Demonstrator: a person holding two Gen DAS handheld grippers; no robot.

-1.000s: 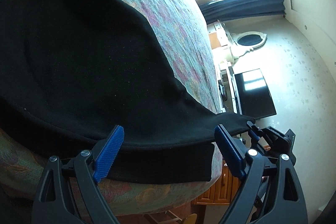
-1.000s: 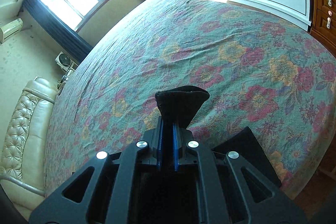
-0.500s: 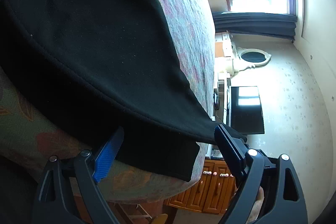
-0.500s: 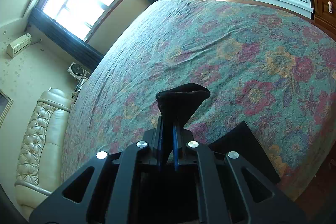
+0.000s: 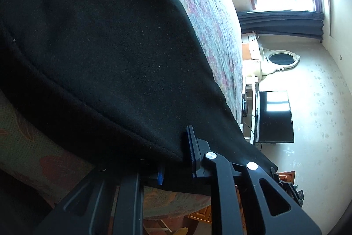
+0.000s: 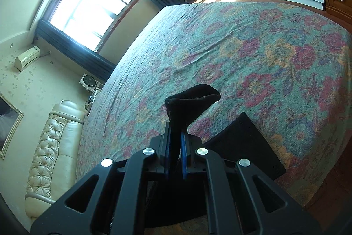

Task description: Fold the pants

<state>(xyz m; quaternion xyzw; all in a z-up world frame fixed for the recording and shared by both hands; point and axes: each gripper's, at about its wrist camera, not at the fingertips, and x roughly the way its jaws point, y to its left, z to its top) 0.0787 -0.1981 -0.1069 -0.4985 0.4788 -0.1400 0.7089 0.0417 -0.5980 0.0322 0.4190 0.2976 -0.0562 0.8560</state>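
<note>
Left wrist view: my left gripper (image 5: 176, 160) is clamping the pants (image 5: 105, 54) hem at the bed's (image 5: 204, 14) near edge | right gripper (image 6: 175, 153) is pinching another fold (image 6: 189, 107) above it.

I observe a bed (image 6: 253, 41) covered by a floral spread in teal, red and yellow. Black pants (image 5: 105, 54) lie on its near edge; a dark corner (image 6: 244, 142) rests flat on the spread.

Left gripper (image 5: 176, 165) jaws have closed onto the pants (image 5: 105, 58) hem.
</note>
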